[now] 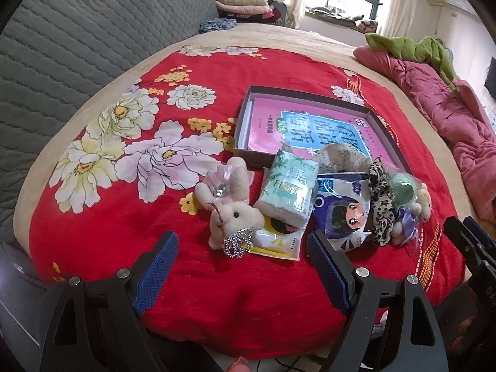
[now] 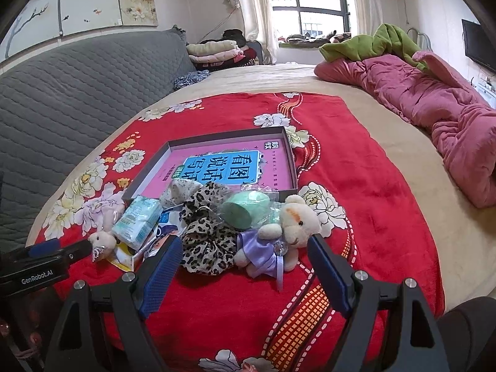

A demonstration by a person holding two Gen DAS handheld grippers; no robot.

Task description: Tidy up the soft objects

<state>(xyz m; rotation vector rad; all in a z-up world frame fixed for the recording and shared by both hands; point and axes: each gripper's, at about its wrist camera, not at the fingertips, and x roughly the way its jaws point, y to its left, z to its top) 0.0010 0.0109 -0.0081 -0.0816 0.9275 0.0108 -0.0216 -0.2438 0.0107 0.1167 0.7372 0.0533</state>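
Both hand-held tools sit wide apart at the jaws with nothing between them: my left gripper (image 1: 243,266) hovers just short of the pink plush rabbit with the rhinestone charm (image 1: 231,214), and my right gripper (image 2: 245,266) hangs over the cream teddy bear in a lilac satin dress (image 2: 279,238). Between those two toys I see the rest of the soft heap lying touching one another: a mint-green tissue pack (image 1: 286,187), a blue-and-white cartoon-printed packet (image 1: 341,214), a leopard-print fabric scrunchie (image 2: 206,245) and a green sponge egg in clear wrap (image 2: 246,210). Just behind the pile lies a shallow dark cardboard box tray (image 1: 245,114) holding a pink booklet with a blue title panel (image 2: 223,167). Everything rests on a red plush blanket printed with white and yellow peonies (image 1: 124,217), spread over a beige bed. A grey quilted headboard (image 1: 77,37) runs along the left, a rumpled pink quilt (image 2: 434,108) with a green garment (image 2: 372,43) on it lies at the right, and folded bedding (image 2: 214,51) is stacked near the curtained window (image 2: 310,3). A yellow-and-white packet (image 1: 279,241) is mostly buried under the tissues, and I can't read its print.
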